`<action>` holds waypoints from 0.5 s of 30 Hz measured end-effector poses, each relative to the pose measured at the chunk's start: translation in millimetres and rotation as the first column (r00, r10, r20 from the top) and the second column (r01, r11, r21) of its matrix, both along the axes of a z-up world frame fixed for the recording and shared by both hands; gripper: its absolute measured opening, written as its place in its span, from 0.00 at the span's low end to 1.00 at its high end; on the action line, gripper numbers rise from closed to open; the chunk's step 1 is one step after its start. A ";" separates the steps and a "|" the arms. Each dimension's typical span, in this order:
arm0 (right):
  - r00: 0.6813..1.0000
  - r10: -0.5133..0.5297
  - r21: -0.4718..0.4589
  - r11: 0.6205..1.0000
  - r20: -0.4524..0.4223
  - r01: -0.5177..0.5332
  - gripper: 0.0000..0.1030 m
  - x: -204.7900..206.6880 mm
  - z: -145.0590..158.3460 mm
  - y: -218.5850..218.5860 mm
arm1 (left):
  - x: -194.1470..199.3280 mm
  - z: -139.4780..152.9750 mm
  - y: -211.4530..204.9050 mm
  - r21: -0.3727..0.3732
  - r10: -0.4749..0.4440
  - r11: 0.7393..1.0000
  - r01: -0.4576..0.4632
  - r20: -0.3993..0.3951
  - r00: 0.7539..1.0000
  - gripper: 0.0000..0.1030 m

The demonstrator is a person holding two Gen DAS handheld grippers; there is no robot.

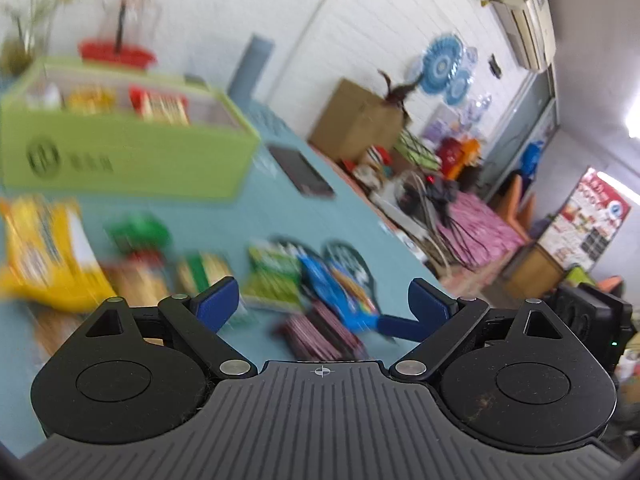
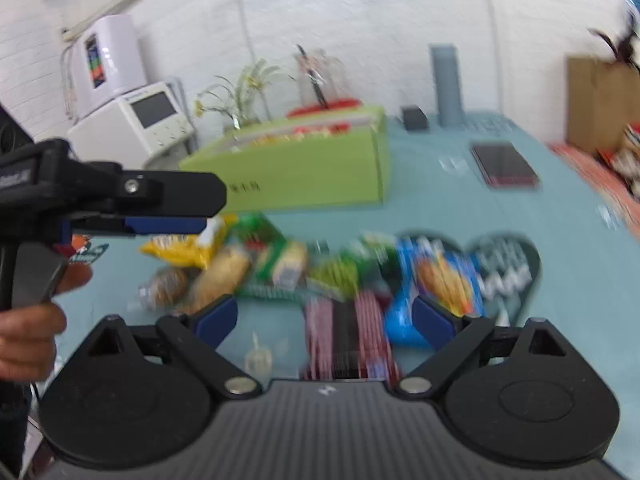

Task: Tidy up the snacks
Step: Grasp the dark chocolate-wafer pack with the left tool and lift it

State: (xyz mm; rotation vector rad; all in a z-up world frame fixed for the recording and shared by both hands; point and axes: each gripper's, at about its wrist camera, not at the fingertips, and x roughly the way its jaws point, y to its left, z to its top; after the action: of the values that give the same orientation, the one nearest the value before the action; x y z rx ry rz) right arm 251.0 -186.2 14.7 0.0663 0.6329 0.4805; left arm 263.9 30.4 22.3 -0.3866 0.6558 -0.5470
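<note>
Both grippers point(image 1: 324, 300) point(image 2: 324, 320) had jaws wide, empty; snacks point(image 2: 440, 276) on counter point(image 2: 560, 280) looked light, crinkly, so pinch a packet's edge seam.

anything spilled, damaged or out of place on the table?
Nothing spilled or visibly damaged, though blur hides detail. The snack packets lie in a loose overlapping heap on the teal table, outside the green box. Both grippers are open and empty.

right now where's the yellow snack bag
In the right wrist view the yellow snack bag lies on the table's left side, at the left end of the snack row, in front of the green box.
</note>
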 end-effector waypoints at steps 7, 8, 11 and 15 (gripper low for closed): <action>0.998 0.068 -0.104 0.992 -0.015 -0.069 0.90 11.3 -15.0 13.3 | 29.2 -23.7 -42.3 0.108 -0.024 0.993 0.038 -0.127 0.992 0.66; 0.996 0.082 -0.112 0.990 -0.024 -0.084 0.90 14.5 -17.1 18.1 | 35.4 -26.6 -46.2 0.121 -0.023 0.992 0.041 -0.148 0.989 0.63; 0.989 0.143 -0.107 0.983 -0.038 -0.146 0.91 13.1 -19.6 33.7 | 43.5 -36.9 -53.1 0.171 -0.039 0.982 0.075 -0.207 0.978 0.35; 0.984 0.174 -0.106 0.979 -0.025 -0.175 0.91 -6.1 -20.5 49.3 | 19.1 -38.7 -38.9 0.226 -0.027 0.972 0.068 -0.178 0.984 0.28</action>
State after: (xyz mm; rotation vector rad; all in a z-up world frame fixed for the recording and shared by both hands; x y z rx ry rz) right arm 244.9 -136.9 -5.7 -0.0890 0.6819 0.6149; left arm 283.1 -8.5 -16.3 -0.2006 0.8900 -0.4793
